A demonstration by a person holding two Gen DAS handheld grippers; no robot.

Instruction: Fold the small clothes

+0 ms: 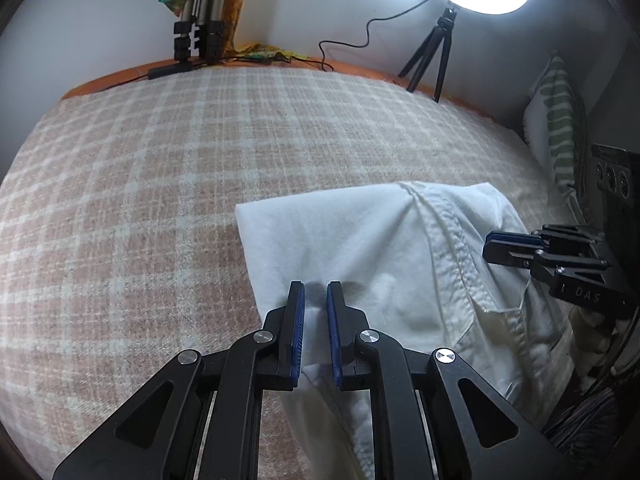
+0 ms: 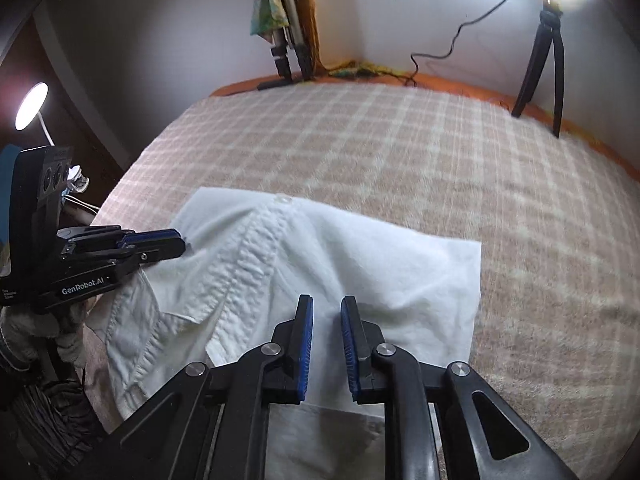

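Over the white shirt (image 1: 360, 248), both narrowly parted claws hide its near hem.

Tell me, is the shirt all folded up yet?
Not yet. The white shirt already lies partly folded on the checked blanket, with a neat straight edge on one side. Right now the left tool and right tool hover over it, both open and holding nothing. The button strip and pocket side still look rumpled, so more folding remains.
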